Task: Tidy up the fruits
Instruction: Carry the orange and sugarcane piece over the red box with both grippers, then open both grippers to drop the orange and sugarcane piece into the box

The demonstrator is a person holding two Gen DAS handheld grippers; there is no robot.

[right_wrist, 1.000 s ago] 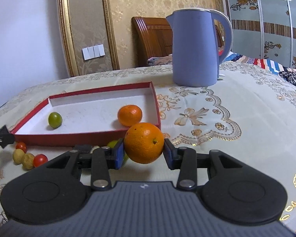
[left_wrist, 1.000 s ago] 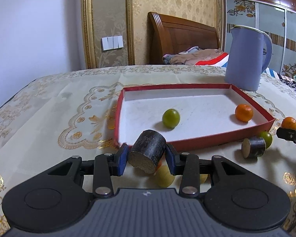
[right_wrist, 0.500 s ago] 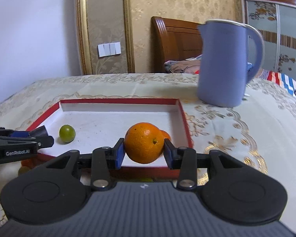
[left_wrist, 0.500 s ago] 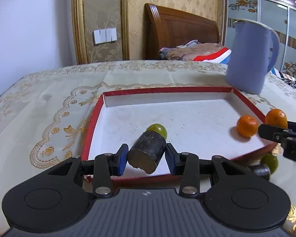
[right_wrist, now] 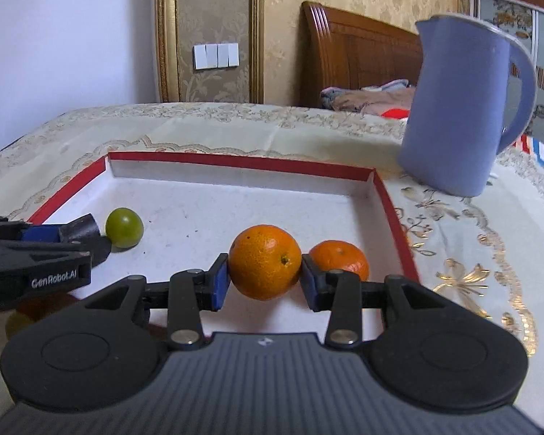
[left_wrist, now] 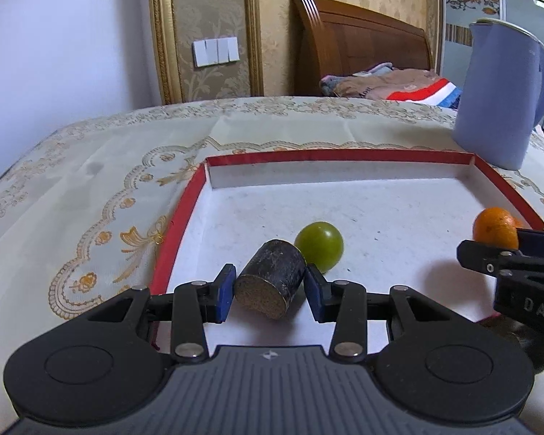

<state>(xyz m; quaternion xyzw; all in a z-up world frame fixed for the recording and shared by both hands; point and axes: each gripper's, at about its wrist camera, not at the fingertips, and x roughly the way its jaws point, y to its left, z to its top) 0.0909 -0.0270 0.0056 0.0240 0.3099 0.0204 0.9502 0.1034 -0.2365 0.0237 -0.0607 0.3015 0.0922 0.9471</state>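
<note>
A round orange (right_wrist: 264,261) hangs above the red-rimmed tray (right_wrist: 235,161), near its right wall. A dark stubby cylinder (left_wrist: 272,278), tilted with its tan cut face showing, hangs over the tray's left part.

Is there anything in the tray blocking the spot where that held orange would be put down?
Nothing visible. The orange in the right gripper hangs over bare tray floor; the small orange sits just beyond, the green fruit far left.

Each wrist fisheye rode just behind its own fingers, looking forward and slanting down, close over the shallow red-rimmed white tray (left_wrist: 344,155) (right_wrist: 235,160). The left view sat at the tray's left, the right view at its right. Both shared the small round green fruit (left_wrist: 319,245) (right_wrist: 124,227) and the tall lavender-blue plastic jug (left_wrist: 500,94) (right_wrist: 460,105).
</note>
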